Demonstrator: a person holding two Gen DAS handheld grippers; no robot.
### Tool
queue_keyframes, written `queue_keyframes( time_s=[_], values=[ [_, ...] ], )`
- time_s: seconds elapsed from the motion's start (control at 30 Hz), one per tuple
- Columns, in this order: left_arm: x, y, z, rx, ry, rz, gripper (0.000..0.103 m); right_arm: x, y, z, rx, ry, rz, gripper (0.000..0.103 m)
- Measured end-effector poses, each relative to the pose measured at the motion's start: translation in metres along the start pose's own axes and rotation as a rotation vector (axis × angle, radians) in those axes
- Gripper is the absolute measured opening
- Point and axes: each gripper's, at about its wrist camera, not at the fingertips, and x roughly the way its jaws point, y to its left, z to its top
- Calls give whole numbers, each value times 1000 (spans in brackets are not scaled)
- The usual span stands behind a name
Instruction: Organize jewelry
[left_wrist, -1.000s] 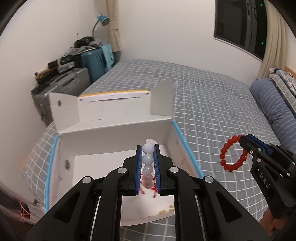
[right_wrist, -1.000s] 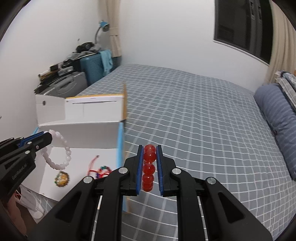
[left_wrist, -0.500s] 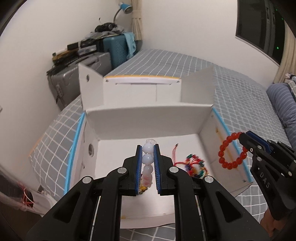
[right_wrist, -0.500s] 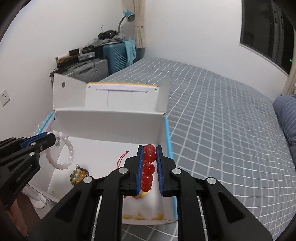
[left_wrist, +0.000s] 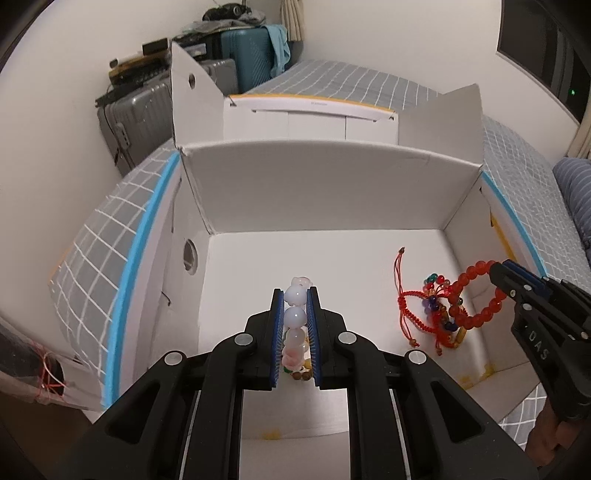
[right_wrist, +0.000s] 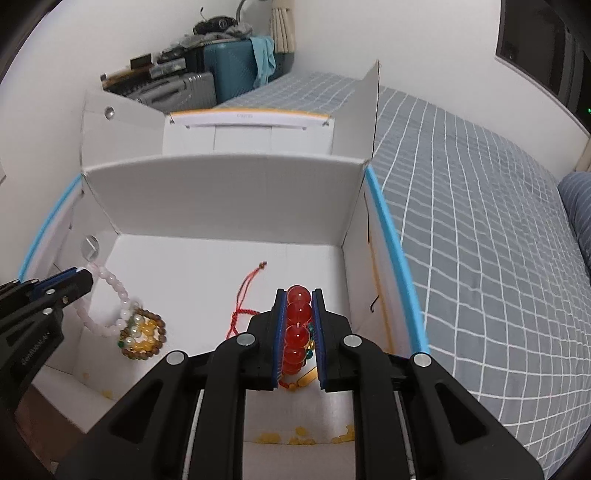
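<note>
An open white cardboard box (left_wrist: 325, 184) (right_wrist: 229, 195) sits on the bed. My left gripper (left_wrist: 295, 295) is shut on a pale pink bead bracelet (left_wrist: 294, 317) and holds it inside the box over a brown and yellow bead bracelet (right_wrist: 144, 334). My right gripper (right_wrist: 298, 291) is shut on a red bead bracelet (right_wrist: 297, 325) (left_wrist: 476, 295), low over a red cord bracelet with coloured beads (left_wrist: 424, 310) on the box floor at the right.
The box has blue-edged sides and upright flaps (left_wrist: 458, 114). Grey checked bedding (right_wrist: 480, 192) spreads to the right. Suitcases (left_wrist: 147, 110) stand against the wall behind the box. A striped pillow (left_wrist: 576, 199) lies at far right.
Both grippers have moved forward and down into the box with their bracelets. The pink bracelet now hangs over the brown one; the red bracelet is over the cord bracelet.
</note>
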Motion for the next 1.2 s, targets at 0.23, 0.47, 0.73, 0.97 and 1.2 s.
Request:
queue_keyframes(
  time_s=[0.23,0.47,0.73,0.97,1.2],
  values=[
    [8,1,-1,7,0,-4,12,9,4,-1,-1,16,-3,13],
    [-10,-3,-1,-2,-43,-1,31,-16,1,1,17,-68,-1,55],
    [-69,-11,-19,-1,-191,-2,81,-75,-16,-11,76,-202,32,94],
    [-102,0,-56,-16,-246,0,97,-103,-9,-47,40,-239,11,95],
    [-106,1,-90,-8,-240,-6,97,-113,-7,-89,55,-227,19,95]
  ],
)
